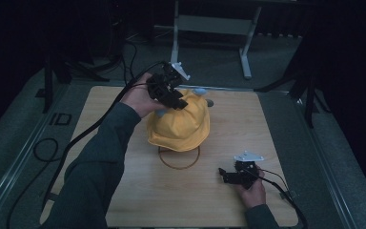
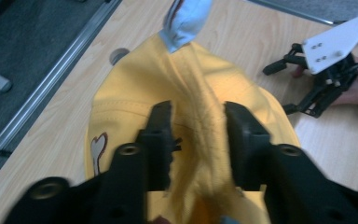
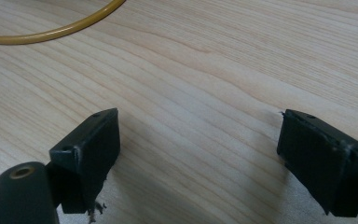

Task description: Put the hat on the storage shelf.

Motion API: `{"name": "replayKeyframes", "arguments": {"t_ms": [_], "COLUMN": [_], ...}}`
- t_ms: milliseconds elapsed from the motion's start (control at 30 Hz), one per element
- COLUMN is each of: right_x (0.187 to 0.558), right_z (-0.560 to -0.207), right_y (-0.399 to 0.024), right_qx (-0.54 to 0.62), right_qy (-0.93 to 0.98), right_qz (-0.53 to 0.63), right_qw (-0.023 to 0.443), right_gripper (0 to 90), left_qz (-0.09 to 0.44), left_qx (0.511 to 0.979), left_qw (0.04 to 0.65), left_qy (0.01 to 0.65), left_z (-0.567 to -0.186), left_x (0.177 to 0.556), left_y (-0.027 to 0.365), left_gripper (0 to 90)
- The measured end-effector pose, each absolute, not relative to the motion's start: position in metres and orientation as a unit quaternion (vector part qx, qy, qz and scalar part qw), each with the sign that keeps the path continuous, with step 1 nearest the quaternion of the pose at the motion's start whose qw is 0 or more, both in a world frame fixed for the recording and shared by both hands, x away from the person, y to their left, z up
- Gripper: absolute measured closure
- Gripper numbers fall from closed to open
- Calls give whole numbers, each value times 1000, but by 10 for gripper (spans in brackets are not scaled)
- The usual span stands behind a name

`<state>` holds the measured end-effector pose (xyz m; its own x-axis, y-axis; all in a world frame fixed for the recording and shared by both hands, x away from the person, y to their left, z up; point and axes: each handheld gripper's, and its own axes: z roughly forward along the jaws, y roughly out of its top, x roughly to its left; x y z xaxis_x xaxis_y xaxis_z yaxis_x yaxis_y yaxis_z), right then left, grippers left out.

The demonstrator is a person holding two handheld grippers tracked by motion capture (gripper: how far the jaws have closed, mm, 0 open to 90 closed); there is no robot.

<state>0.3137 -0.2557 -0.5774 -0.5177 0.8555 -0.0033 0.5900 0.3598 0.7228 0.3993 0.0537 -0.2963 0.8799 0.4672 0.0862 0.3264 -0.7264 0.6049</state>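
A yellow hat (image 1: 181,125) sits propped up at the middle of the wooden table, with a light blue piece (image 1: 200,91) at its far side. In the left gripper view the hat (image 2: 135,88) has a raised seam of cloth running between the jaws. My left gripper (image 1: 178,102) is over the hat's crown, and its jaws (image 2: 198,109) stand apart on either side of that seam without pinching it. My right gripper (image 1: 223,174) rests low over the table at the front right, open, with bare wood between its jaws (image 3: 198,135).
A thin yellow-brown ring (image 1: 178,160) lies on the table (image 1: 248,124) under the hat's front edge, and it shows too in the right gripper view (image 3: 51,32). A small grey disc (image 1: 210,102) lies behind the hat. Black cable (image 1: 76,138) trails off the left side.
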Motion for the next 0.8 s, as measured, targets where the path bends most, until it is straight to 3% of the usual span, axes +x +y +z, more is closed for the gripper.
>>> {"name": "replayKeyframes", "arguments": {"t_ms": [367, 800], "right_x": [314, 314], "right_z": [-577, -577], "right_y": [-256, -256], "right_qx": [451, 451], "right_qy": [802, 801], "right_qz": [341, 341], "right_qw": [194, 194], "right_gripper": [129, 129], "left_qz": [139, 163], "left_qx": [912, 898], "left_qw": [312, 327], "left_qy": [229, 247], "left_z": [-286, -279], "left_x": [393, 388], "left_y": [61, 75], "left_gripper": [388, 349]}}
